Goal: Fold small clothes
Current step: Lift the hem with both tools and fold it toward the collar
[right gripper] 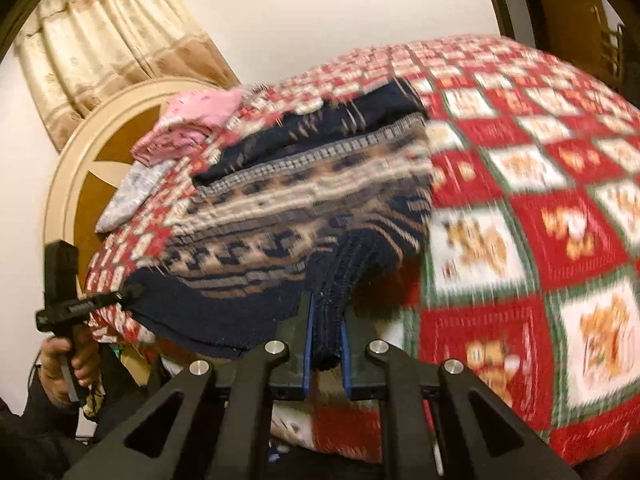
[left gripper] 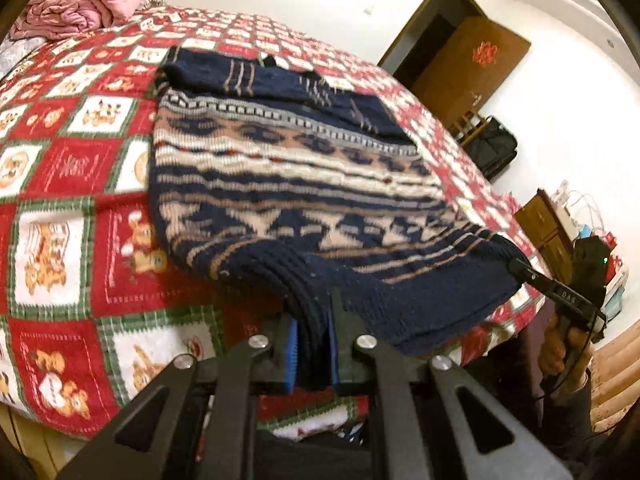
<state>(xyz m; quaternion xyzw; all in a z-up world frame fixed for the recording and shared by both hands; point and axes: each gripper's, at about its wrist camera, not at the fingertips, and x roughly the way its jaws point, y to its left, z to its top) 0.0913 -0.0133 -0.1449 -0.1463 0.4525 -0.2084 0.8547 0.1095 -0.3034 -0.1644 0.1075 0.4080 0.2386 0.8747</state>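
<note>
Lying on the red checked bedspread (left gripper: 64, 168), the navy patterned sweater (left gripper: 288, 184) has its near hem clamped at both corners: left gripper (left gripper: 312, 354) and right gripper (right gripper: 326, 346) each pinch ribbed edge. Pink bundled quilt (left gripper: 80, 8) sits beyond it; nothing lies on the sweater.

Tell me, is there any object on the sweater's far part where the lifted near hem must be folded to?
Nothing visible is. Both grippers, left and right, clamp the hem of the navy and beige patterned knitted sweater; only its own folded sleeves lie there.
</note>
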